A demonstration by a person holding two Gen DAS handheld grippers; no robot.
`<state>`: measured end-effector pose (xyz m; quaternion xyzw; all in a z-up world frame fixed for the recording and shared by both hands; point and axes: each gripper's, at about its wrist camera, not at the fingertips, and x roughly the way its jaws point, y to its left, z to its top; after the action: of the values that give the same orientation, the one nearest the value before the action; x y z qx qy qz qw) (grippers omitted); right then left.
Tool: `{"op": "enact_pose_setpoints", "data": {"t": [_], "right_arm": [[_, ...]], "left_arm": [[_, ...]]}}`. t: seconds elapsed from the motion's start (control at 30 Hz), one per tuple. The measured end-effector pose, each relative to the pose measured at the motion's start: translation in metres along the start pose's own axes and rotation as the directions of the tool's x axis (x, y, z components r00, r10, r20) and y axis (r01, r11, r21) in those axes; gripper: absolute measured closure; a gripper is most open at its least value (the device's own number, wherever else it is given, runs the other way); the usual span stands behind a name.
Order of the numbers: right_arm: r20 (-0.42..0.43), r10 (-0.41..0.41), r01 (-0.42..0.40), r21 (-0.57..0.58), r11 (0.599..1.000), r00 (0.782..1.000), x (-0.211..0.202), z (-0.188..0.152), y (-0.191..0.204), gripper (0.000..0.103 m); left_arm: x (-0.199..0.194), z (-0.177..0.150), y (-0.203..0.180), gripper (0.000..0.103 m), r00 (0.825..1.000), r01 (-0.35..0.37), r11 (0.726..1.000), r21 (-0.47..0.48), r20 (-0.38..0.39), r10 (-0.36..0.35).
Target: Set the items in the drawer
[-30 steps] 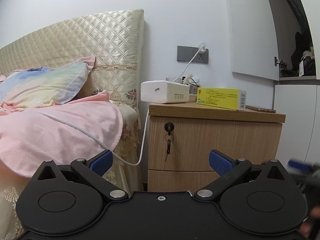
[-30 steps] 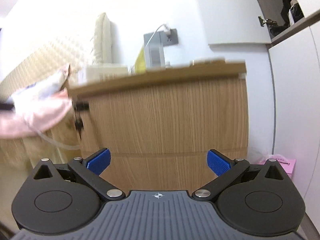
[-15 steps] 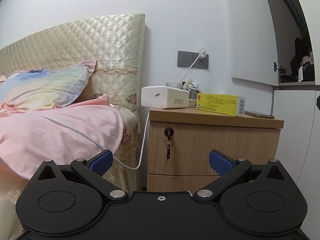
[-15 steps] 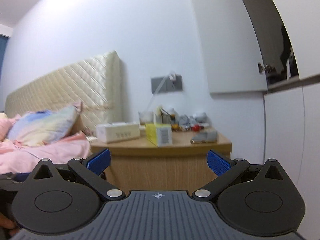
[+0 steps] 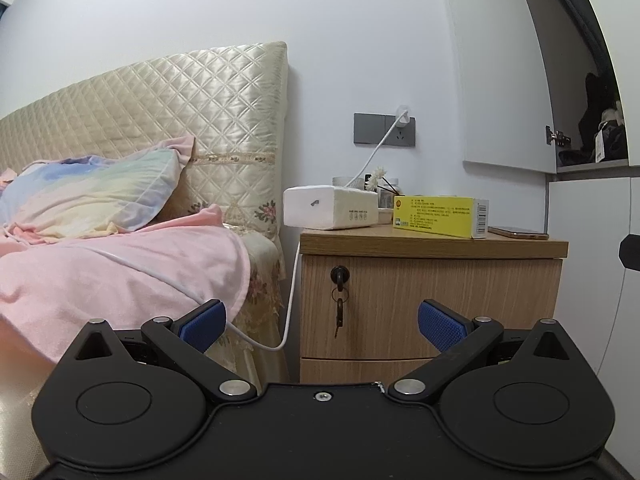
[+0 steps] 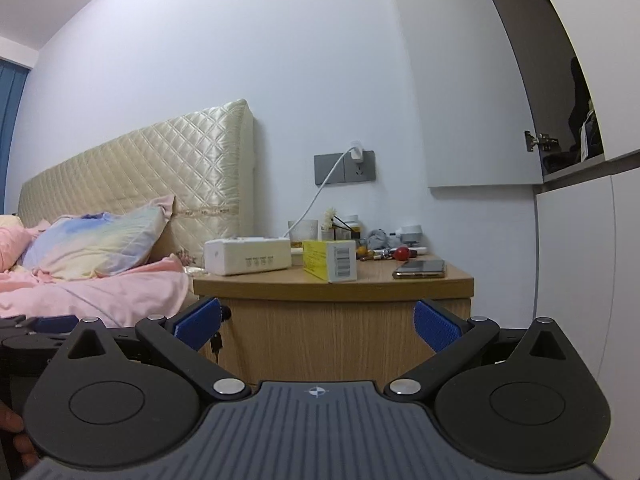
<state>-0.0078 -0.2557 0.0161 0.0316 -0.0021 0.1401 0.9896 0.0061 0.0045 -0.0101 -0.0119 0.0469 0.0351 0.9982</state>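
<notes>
A wooden nightstand (image 5: 432, 304) stands beside the bed, its top drawer (image 5: 440, 280) closed with a key (image 5: 340, 276) in the lock. On top lie a yellow box (image 5: 438, 216) (image 6: 330, 260), a white tissue pack (image 5: 330, 212) (image 6: 248, 256) and a phone (image 5: 518, 233) (image 6: 420, 269). My left gripper (image 5: 320, 324) is open and empty, some way in front of the drawer. In its own view my right gripper (image 6: 318, 324) hangs open and empty too, facing the nightstand (image 6: 332, 292) from a little higher.
A bed with a pink blanket (image 5: 112, 264) and a pastel pillow (image 5: 88, 196) fills the left. A white cable (image 5: 292, 280) runs from the wall socket (image 5: 400, 130) down past the nightstand. White wardrobe doors (image 5: 592, 264) stand to the right. Small clutter (image 6: 380, 244) sits at the nightstand's back.
Both grippers have risen, the right one much more: its view went from the drawer front up to the nightstand's top. Both stayed open.
</notes>
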Motion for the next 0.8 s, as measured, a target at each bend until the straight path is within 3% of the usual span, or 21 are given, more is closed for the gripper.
{"op": "enact_pose_setpoints", "data": {"t": [0.53,0.8], "right_arm": [[-0.01,-0.031,0.032,0.017,0.999,0.999,-0.006,0.001,-0.012,0.0],[-0.049,0.041,-0.036,0.092,0.995,0.998,0.005,0.013,-0.031,0.0]], "left_arm": [[-0.001,0.001,0.004,0.001,0.999,0.015,1.0,-0.019,0.029,-0.014],[0.011,0.015,0.008,0.002,0.999,0.036,0.996,-0.083,0.03,-0.034]]}}
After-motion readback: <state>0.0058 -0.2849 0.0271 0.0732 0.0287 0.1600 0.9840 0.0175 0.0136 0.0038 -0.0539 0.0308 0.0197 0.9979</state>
